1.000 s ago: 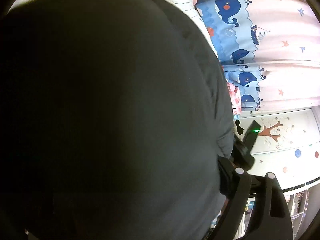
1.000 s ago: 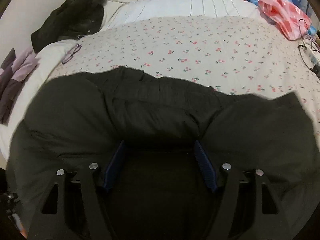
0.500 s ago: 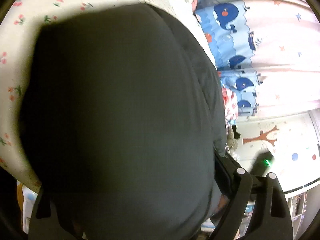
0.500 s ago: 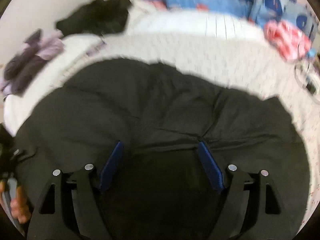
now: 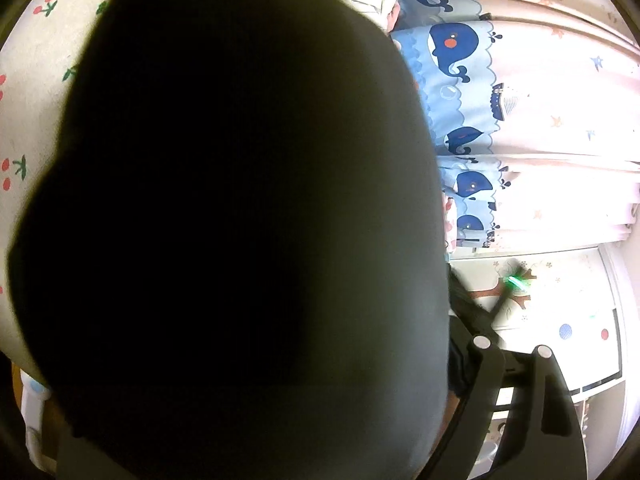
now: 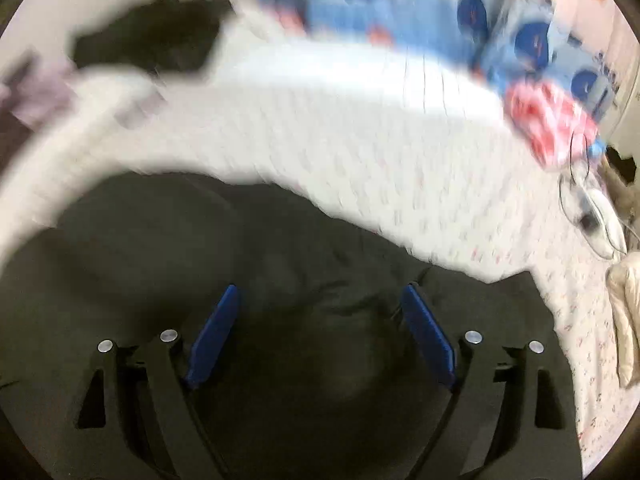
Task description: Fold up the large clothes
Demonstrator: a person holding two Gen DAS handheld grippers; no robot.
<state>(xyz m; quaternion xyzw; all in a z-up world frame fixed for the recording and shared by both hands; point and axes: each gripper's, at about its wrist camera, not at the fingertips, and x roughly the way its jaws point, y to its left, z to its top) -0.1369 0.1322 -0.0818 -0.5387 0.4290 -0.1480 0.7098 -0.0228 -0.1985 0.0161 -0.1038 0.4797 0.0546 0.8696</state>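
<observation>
The dark garment is lying bunched on the cherry-print bedspread, filling the lower half of the right wrist view from about eight o'clock round to four o'clock, and in the left wrist view the same dark garment is swelling up so close to the lens that it is blotting out everything but the rim. The right gripper is hanging over the cloth with its blue pads standing wide apart; its jaws have just been opening, and the fabric that was humped up between the pads a second ago is now lying slack beneath them, not pinched. That view is also smearing with motion, and the bed is sitting more tilted than before, the garment's far edge running down toward three o'clock. The left gripper is showing only its right finger at five o'clock — the rest is buried under cloth, so I cannot tell from the view whether it is gripping the fabric. Compared with half a second back, the cloth is covering more of the left view and looking darker. Beyond it, at two o'clock, the whale-print curtain is hanging, and a black heap of clothing is lying at eleven o'clock in the right wrist view.
</observation>
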